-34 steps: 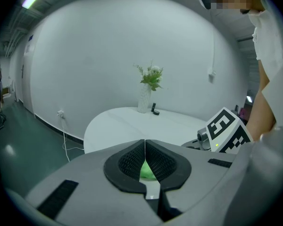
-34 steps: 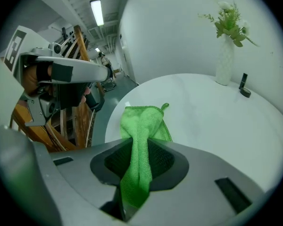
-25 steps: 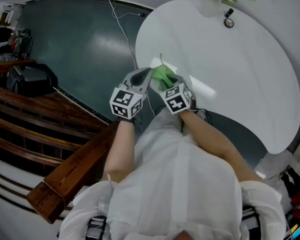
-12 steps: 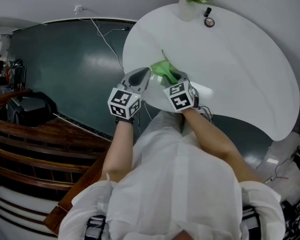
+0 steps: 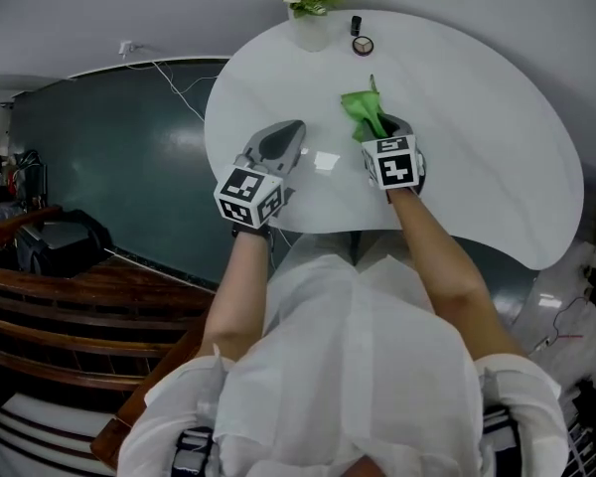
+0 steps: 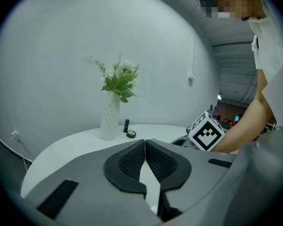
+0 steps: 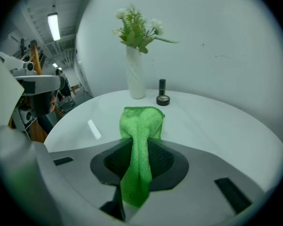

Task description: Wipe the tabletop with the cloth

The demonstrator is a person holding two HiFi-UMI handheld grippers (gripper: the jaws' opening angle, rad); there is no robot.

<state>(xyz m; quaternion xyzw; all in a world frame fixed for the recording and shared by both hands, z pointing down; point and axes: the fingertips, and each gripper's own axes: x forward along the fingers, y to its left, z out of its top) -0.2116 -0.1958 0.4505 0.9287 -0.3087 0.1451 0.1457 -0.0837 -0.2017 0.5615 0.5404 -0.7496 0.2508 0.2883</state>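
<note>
A bright green cloth [image 5: 363, 111] [image 7: 140, 135] is pinched between the jaws of my right gripper [image 5: 382, 130] [image 7: 140, 147], and its free end hangs forward over the round white tabletop [image 5: 477, 127] [image 7: 207, 126]. My left gripper [image 5: 281, 143] [image 6: 145, 157] hovers over the table's near left part with its jaws pressed together and nothing between them. In the left gripper view the right gripper's marker cube [image 6: 206, 131] shows to the right.
A white vase of flowers [image 5: 310, 8] [image 7: 136, 69] [image 6: 111, 114], a small black bottle [image 5: 356, 25] [image 7: 162, 86] and a round tin [image 5: 363, 45] [image 7: 162, 99] stand at the table's far edge. A dark green floor [image 5: 109, 157] and wooden furniture [image 5: 40, 296] lie to the left.
Both grippers have moved forward over the tabletop. The right one carried the green cloth farther in and to the right; the left stays shut and empty.
</note>
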